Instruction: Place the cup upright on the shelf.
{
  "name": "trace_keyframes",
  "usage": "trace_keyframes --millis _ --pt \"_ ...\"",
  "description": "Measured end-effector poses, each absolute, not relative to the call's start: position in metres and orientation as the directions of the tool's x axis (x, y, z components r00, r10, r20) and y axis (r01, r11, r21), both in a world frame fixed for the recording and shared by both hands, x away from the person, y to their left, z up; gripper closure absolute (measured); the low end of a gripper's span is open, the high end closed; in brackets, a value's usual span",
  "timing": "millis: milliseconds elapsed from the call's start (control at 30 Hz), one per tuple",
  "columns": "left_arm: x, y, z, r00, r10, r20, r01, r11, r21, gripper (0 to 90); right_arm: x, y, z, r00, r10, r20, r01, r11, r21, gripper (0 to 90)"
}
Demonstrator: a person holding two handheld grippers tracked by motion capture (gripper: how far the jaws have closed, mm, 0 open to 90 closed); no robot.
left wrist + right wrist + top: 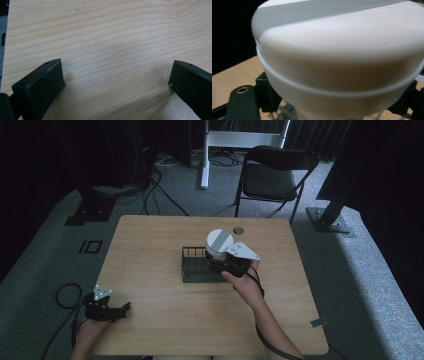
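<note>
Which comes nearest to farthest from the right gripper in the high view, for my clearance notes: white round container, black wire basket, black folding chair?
1. White round container, clamped in the right gripper.
2. Black wire basket, just beneath and to its left.
3. Black folding chair, beyond the table's far edge.

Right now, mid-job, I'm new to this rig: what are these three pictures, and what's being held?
A person works a hand-held two-jaw gripper in each hand. The high view looks down on a wooden table. The other two pictures come from cameras riding on the grippers. The right gripper is shut on a white round container, seen close in its own view, over a black wire basket. The left gripper rests at the table's near left corner, jaws open, above bare wood.
</note>
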State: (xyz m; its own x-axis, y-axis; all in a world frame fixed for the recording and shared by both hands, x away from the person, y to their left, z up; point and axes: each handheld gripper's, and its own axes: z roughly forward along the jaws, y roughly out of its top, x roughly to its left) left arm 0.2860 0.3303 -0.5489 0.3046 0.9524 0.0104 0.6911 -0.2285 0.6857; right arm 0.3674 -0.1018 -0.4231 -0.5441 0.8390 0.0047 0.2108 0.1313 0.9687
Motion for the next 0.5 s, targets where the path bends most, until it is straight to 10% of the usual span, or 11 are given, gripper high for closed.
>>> trace_keyframes --millis 500 --pt "0.286 0.33 -0.549 0.304 0.953 0.01 0.692 -0.227 0.686 0.1 0.39 -0.121 -0.446 -0.341 0.94 -0.029 0.306 0.14 0.941 18.3"
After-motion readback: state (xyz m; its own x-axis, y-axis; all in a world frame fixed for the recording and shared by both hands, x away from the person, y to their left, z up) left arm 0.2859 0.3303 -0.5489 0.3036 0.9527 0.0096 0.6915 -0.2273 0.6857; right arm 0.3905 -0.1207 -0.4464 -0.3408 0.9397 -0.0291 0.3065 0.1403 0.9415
